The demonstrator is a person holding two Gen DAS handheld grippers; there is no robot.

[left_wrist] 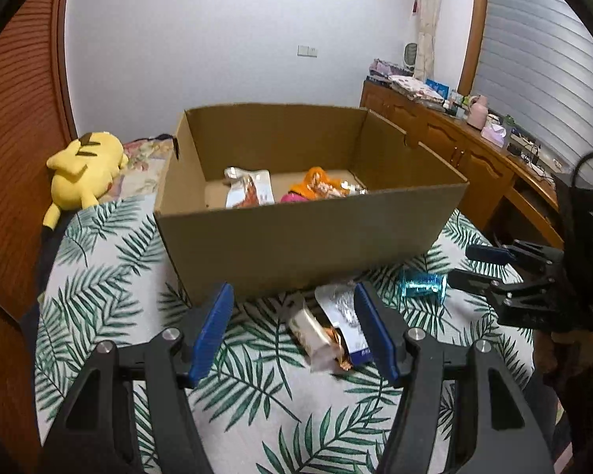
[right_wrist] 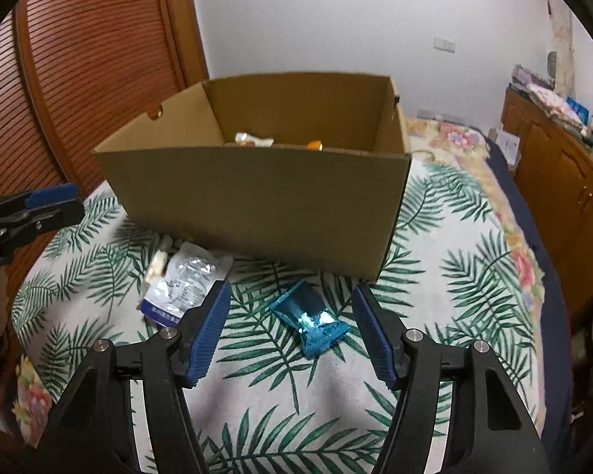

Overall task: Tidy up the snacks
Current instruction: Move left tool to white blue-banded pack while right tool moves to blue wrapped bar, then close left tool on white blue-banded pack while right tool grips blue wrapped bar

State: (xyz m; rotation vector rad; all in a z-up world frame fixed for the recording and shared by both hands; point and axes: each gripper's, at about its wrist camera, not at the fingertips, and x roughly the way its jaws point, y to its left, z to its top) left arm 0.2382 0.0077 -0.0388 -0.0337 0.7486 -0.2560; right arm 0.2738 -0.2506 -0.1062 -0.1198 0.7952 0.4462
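Both my tongs hang spread and empty over the leaf-print bedspread (right_wrist: 446, 237): my right gripper (right_wrist: 292, 331) brackets a blue packet (right_wrist: 310, 322) without touching it, while my left gripper (left_wrist: 294, 330) frames a blurred heap of pale and silver wrappers (left_wrist: 328, 328), its print unreadable. Behind stands the cardboard box (left_wrist: 296, 237); its near wall hides most of the snacks inside (left_wrist: 251, 191).

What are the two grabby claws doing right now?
Left gripper: open, holding nothing, above the silver snack packet.
Right gripper: open, holding nothing, around the blue snack packet.
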